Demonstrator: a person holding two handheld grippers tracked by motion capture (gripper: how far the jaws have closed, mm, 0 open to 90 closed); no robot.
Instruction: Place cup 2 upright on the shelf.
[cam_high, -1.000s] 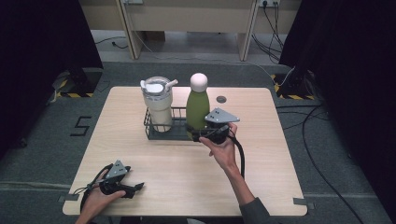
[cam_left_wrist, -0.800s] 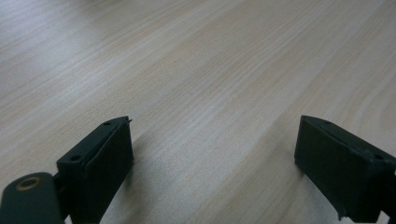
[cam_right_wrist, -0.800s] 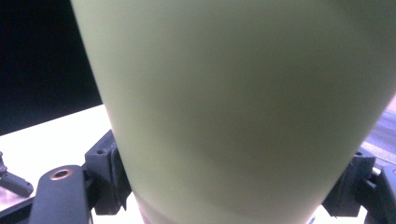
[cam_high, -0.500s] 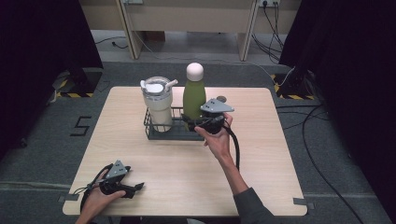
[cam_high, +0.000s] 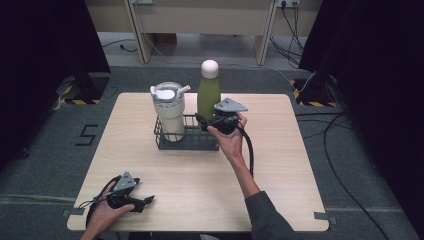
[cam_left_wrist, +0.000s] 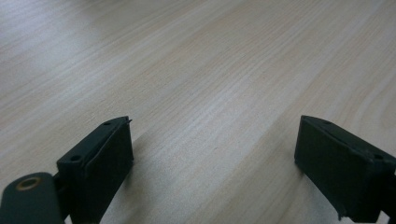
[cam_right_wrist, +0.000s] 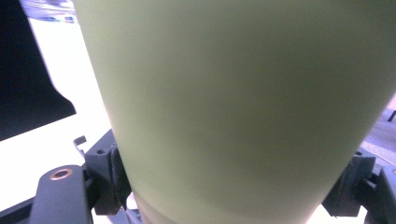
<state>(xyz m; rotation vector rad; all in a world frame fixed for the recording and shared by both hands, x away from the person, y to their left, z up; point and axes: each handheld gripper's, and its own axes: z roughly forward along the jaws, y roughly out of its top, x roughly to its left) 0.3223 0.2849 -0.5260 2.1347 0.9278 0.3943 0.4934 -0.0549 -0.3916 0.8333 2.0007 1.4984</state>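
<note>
The right gripper (cam_high: 209, 124) is clenching the green bottle (cam_high: 208, 96) low on its body, keeping it upright over the wire basket (cam_high: 188, 145) near the tabletop's far edge. The left gripper (cam_left_wrist: 212, 175) is resting released by the near-left corner.

A black numeral "5" (cam_high: 87, 134) is marked on the grey floor (cam_high: 45, 165).

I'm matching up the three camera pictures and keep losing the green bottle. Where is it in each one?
High view: the green bottle stands upright at centre, at the right end of the wire basket, gripped by the right gripper.
Left gripper view: not in it; bare table between open jaws.
Right gripper view: the bottle's wall, close up between the jaws.
Shared landmark: the pale wooden table.
</note>
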